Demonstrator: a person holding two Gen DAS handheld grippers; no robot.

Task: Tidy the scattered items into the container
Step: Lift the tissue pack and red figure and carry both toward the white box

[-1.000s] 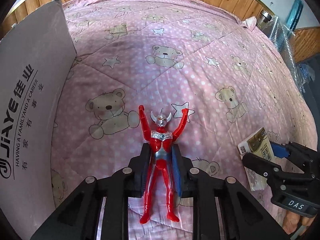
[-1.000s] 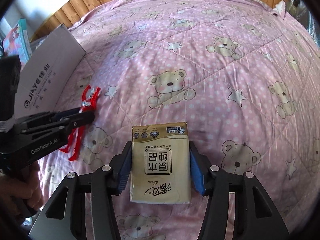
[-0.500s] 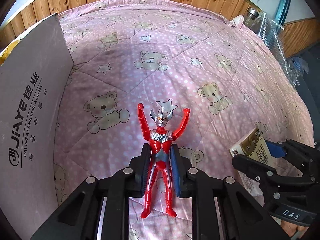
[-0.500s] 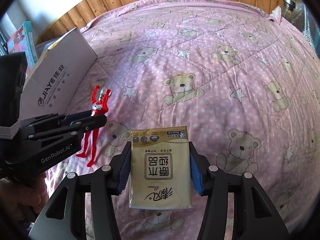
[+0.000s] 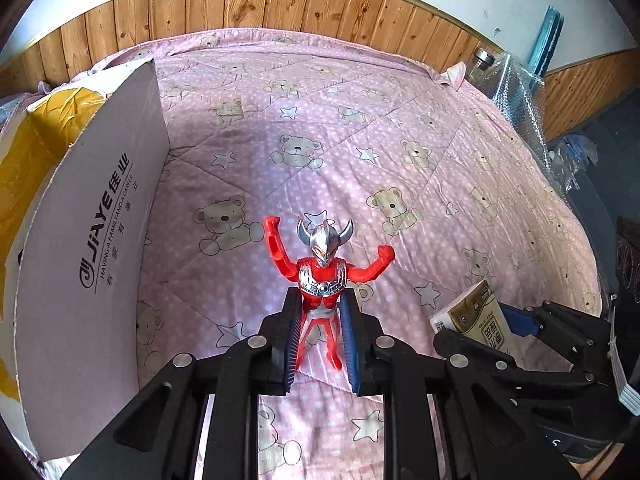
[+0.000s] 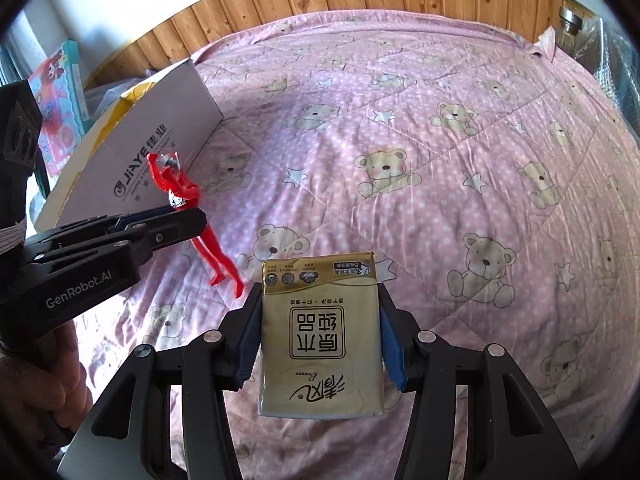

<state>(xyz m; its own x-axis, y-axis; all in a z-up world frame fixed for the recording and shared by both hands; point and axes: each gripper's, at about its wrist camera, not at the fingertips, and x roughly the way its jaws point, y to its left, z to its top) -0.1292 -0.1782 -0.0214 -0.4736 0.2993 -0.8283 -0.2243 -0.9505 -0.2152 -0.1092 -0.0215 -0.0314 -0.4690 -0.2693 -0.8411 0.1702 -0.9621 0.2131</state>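
The left hand-held gripper [image 5: 320,336] is closed on a red and silver toy figure [image 5: 322,276], its blue-padded fingers [image 5: 291,334] pressing the figure's waist and hips from both sides. The figure stands upright in the grip with both arms raised, lifted clear above the pink bear-print quilt [image 5: 360,168] on the bed. It hangs just to the right of the cardboard box [image 5: 100,216], close to the box's printed white wall and not inside it. The box's open top shows a yellow lining [image 5: 28,148].

The right hand-held gripper [image 6: 320,340] is closed on a gold tissue pack [image 6: 320,332], the pads clamping its two long edges with the printed face toward the camera. This pack is also held above the quilt, farther from the box than the toy figure, on the figure's right side. In the left wrist view the tissue pack [image 5: 476,316] appears tilted in its gripper [image 5: 492,328].

In the right wrist view the toy figure [image 6: 188,208] overlaps the box wall [image 6: 160,148], and a hand [image 6: 44,384] grips the left device's handle. A wood-panelled wall [image 5: 280,8] lies beyond the box's far side.
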